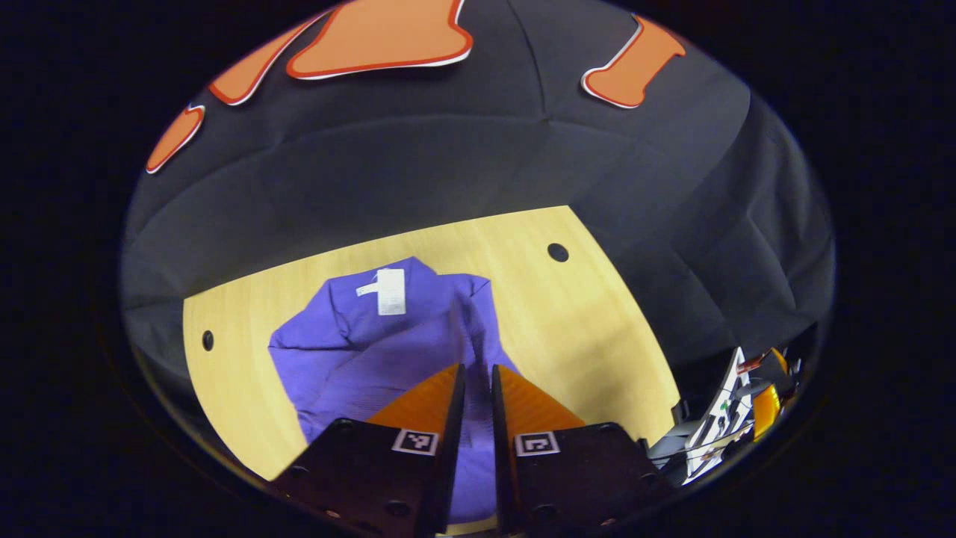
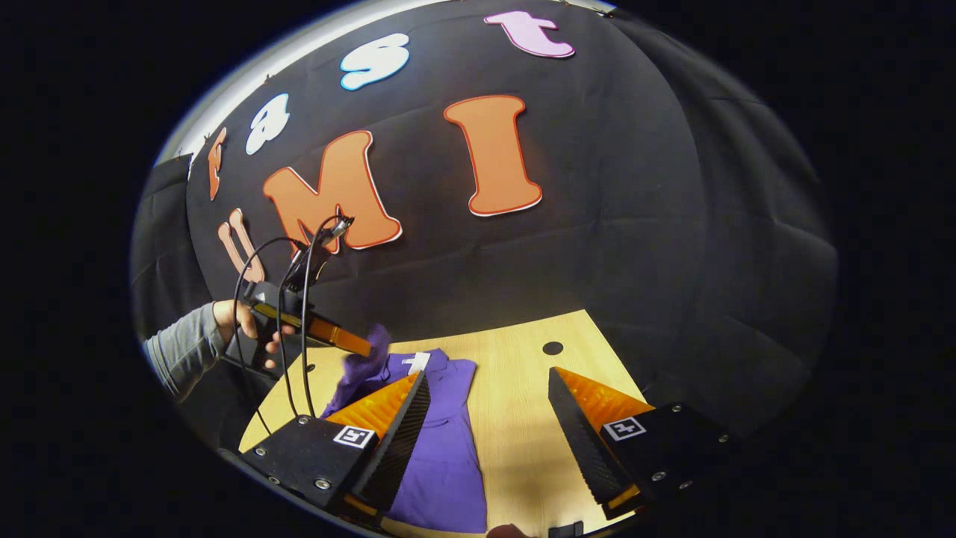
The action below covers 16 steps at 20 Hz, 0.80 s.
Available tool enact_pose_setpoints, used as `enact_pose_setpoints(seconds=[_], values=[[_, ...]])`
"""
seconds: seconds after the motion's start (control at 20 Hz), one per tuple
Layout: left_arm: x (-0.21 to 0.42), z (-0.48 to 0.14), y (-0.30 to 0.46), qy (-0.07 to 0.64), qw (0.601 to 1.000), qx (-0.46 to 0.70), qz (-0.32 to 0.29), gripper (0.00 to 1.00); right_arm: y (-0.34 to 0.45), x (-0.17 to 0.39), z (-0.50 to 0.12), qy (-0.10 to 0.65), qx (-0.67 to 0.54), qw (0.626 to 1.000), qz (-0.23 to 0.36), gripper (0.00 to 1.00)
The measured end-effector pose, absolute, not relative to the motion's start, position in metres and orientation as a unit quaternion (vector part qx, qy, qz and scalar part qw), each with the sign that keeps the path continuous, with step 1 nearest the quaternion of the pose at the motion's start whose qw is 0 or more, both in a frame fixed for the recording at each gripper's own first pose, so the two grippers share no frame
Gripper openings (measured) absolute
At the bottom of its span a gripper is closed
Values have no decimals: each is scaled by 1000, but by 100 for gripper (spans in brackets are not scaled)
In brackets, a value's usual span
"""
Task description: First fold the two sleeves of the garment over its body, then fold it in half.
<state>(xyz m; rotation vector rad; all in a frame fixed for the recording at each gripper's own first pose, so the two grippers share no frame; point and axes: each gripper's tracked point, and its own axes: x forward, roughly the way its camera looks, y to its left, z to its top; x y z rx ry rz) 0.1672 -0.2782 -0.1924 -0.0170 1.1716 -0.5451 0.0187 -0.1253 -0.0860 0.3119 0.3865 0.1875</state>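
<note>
Left gripper (image 1: 478, 377): fingers nearly closed above the garment (image 1: 373, 351), a narrow gap between them; whether cloth is pinched, cannot tell. In the right gripper view it lifts a purple fold.

Right gripper (image 2: 489, 392): fingers spread wide, empty, over the garment's edge.

Garment: purple, soft, wrinkled, white tag at far end; long axis runs away from both grippers on the pale wooden surface (image 1: 597, 329).
</note>
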Motion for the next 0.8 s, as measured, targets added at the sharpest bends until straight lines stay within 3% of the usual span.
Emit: enact_pose_setpoints(seconds=[0.05,0.1,0.25,0.35,0.6,0.8], values=[[164,-192,-284,542,799,-15,-260,28,-126,18,-89,194,154,964,96,95],[162,-191,-286,538,800,-17,-265,46,-126,19,-93,198,152,963,98,95],[150,-190,-271,527,808,-16,-263,58,-123,16,-106,207,143,962,105,95],[136,-190,-247,525,813,-10,-251,73,-115,16,-117,218,136,960,113,95],[114,-200,-157,509,843,22,-172,83,-88,7,-148,251,105,953,135,95],[83,-206,-90,508,853,24,-120,84,-66,-5,-182,298,92,939,146,95]])
